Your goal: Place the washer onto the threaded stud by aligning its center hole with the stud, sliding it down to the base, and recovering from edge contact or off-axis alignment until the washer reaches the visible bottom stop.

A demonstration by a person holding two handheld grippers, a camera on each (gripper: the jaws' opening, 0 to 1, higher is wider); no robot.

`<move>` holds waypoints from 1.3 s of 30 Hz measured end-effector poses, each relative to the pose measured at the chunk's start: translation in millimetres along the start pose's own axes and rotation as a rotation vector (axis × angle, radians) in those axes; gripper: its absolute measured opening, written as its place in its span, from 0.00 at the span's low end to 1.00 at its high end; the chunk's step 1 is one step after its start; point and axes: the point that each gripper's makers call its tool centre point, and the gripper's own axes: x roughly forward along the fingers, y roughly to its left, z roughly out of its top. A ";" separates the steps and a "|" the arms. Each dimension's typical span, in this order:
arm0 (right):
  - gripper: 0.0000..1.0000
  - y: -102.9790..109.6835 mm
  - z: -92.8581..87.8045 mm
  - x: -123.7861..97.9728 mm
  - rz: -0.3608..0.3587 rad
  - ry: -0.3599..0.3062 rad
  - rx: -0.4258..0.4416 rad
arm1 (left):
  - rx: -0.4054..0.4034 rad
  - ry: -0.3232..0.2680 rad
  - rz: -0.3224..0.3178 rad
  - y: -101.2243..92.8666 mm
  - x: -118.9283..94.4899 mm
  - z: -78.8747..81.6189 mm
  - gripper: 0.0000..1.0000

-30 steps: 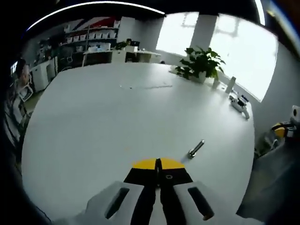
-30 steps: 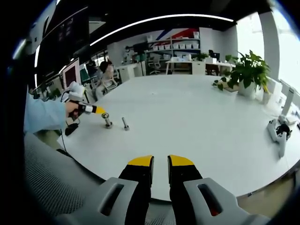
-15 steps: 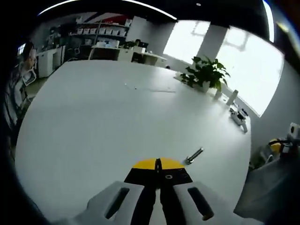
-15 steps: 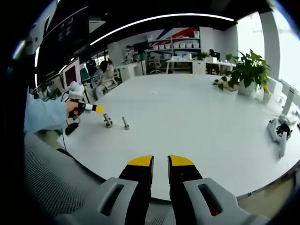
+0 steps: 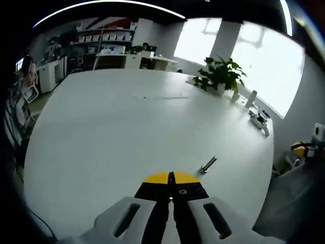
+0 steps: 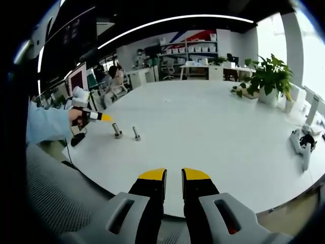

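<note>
My left hand-held gripper (image 5: 171, 178) is clenched, yellow tips pressed together over the white desk (image 5: 127, 127); I cannot tell whether it pinches the washer. Just past its tips, towards the desk's right edge, a threaded stud (image 5: 207, 164) lies on its side. My right hand-held gripper (image 6: 173, 175) hangs released, jaws apart, off the near edge of the desk. From there I see my left hand-held gripper near the desk's left edge, just above one upright stud (image 6: 117, 131), a second stud (image 6: 136, 133) standing beside it. A potted plant (image 6: 268, 76) sits by the far right edge.
</note>
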 end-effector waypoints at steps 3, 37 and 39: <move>0.14 0.6 0.5 -0.2 0.003 -0.004 -0.002 | 0.016 -0.024 0.003 -7.1 -9.8 8.8 0.00; 0.14 -9.9 0.5 -9.4 -0.022 -0.054 -0.006 | 0.175 -0.363 0.105 -108.6 -181.7 17.1 0.19; 0.14 -8.3 -0.8 -9.5 -0.017 -0.046 -0.019 | 0.151 -0.346 0.120 -109.5 -182.3 1.4 0.19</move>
